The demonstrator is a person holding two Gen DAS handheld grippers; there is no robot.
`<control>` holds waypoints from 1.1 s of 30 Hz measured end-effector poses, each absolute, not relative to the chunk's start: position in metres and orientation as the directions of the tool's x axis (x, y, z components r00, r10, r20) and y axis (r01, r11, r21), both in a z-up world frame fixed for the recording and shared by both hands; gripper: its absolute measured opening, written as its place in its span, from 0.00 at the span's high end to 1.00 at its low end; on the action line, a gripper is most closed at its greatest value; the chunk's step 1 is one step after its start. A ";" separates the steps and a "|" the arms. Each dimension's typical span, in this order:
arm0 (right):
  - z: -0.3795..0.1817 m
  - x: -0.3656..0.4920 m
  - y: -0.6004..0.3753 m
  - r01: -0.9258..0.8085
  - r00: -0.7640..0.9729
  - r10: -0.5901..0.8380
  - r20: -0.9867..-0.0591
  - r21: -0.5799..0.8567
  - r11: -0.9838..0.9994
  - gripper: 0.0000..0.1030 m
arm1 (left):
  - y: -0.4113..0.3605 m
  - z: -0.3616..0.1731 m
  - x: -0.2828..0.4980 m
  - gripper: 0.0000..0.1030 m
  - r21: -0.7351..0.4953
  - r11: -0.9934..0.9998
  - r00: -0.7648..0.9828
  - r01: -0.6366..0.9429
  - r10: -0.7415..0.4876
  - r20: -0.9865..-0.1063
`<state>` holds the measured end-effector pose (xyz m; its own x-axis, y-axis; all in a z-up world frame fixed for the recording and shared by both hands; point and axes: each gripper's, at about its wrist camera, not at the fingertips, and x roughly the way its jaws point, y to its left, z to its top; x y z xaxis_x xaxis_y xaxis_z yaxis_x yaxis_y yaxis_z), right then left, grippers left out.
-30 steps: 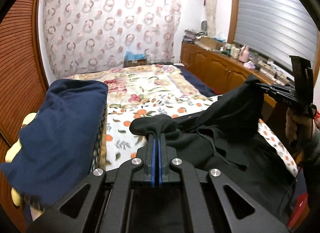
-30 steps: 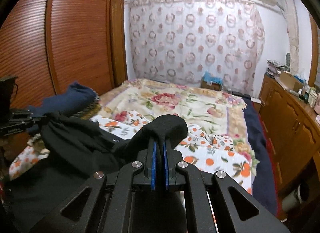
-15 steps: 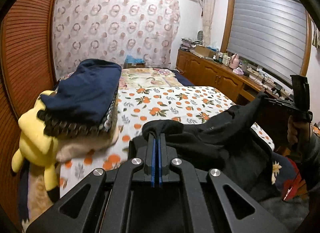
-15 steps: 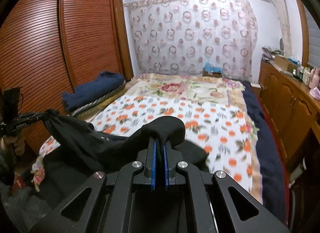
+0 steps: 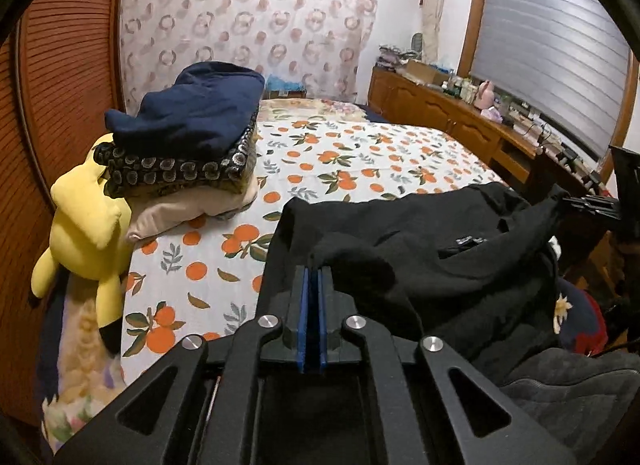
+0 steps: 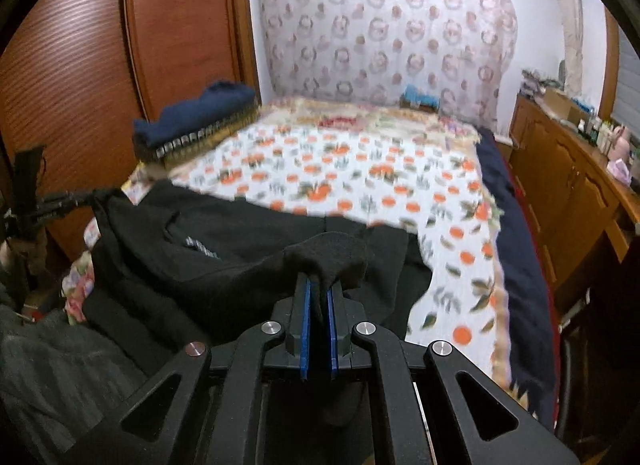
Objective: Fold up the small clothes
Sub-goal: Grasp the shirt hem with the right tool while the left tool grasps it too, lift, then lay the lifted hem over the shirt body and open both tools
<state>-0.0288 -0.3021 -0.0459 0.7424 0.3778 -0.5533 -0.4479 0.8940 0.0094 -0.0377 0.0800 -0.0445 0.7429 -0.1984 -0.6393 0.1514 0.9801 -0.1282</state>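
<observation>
A black garment [image 5: 420,241] is stretched between my two grippers over the near edge of the bed; it also shows in the right wrist view [image 6: 240,233]. My left gripper [image 5: 313,277] is shut on one corner of it, cloth bunched over the blue pads. My right gripper [image 6: 319,285] is shut on the other corner. Each gripper shows at the far side of the other's view: the right one [image 5: 592,201], the left one [image 6: 60,199]. The garment's far part lies on the orange-print sheet [image 5: 360,153].
A stack of folded clothes topped by a navy one [image 5: 192,113] sits on the bed's left side, beside a yellow plush toy [image 5: 88,225]. A wooden wardrobe [image 6: 100,65] stands left, a cluttered wooden sideboard [image 5: 460,117] right. Dark cloth [image 5: 560,385] lies below the bed edge.
Both grippers have pulled back toward the foot of the bed and lowered, carrying the black garment; it now lies partly flat on the sheet instead of hanging between them.
</observation>
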 end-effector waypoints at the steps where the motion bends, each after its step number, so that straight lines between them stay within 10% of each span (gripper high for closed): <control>1: -0.047 -0.028 -0.303 -0.443 0.740 0.369 -0.563 0.005 0.897 0.94 | 0.080 -0.044 -0.037 0.81 -0.124 0.981 0.745 0.149 -0.194 -0.638; 8: -0.024 -0.026 -0.291 -0.423 0.765 0.352 -0.539 -0.009 0.906 0.83 | 0.090 -0.040 -0.032 0.20 -0.133 0.982 0.765 0.131 -0.185 -0.617; 14: -0.018 -0.021 -0.289 -0.414 0.794 0.341 -0.503 -0.036 0.909 0.48 | 0.093 -0.038 -0.012 0.20 -0.115 0.986 0.770 0.117 -0.163 -0.617; 33: -0.084 0.093 -0.290 -0.325 0.729 0.268 -0.630 0.025 0.945 0.37 | 0.090 -0.078 0.081 0.20 -0.098 0.987 0.678 0.127 -0.159 -0.718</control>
